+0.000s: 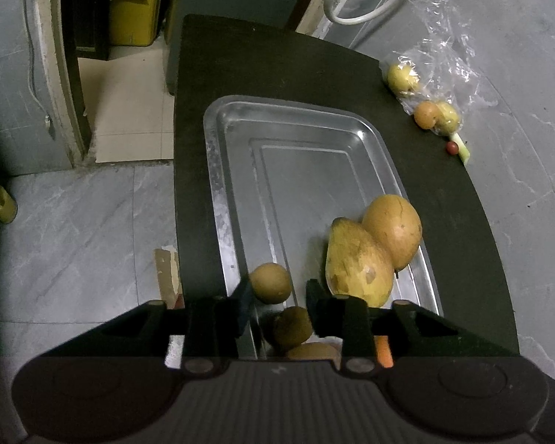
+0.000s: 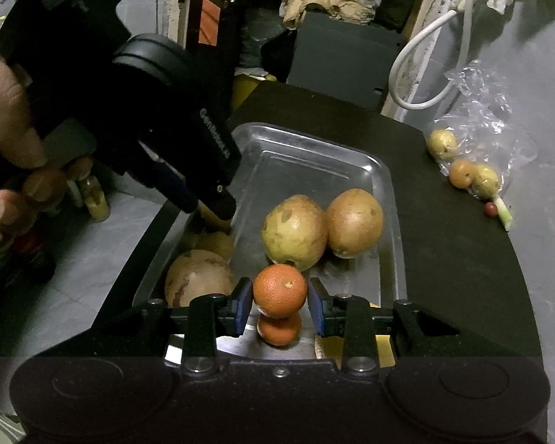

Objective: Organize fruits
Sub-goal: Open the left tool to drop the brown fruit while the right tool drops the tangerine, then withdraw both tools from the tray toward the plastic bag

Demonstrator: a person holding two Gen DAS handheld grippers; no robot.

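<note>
A steel tray (image 1: 296, 125) (image 2: 314, 148) lies on a black table (image 1: 444, 203). Two yellow-brown mangoes (image 1: 362, 262) (image 2: 296, 231) rest side by side at its right side. My left gripper (image 1: 279, 298) hangs open over the tray's near left corner. A small round brown fruit (image 1: 270, 283) lies against its left finger, apart from the right one. A second brown fruit (image 1: 292, 327) sits below. My right gripper (image 2: 280, 303) is shut on an orange (image 2: 280, 290) just above the tray. An orange shape (image 2: 279, 329) beneath is a reflection or another orange; I cannot tell which.
A clear plastic bag (image 1: 447, 59) (image 2: 492, 118) with small yellow and orange fruits lies at the table's right edge, with a red berry (image 1: 452, 147) and green stalk (image 2: 503, 212) beside it. A hand (image 2: 7, 118) holds the left gripper (image 2: 211, 209). Bottles (image 2: 96, 199) stand on the floor.
</note>
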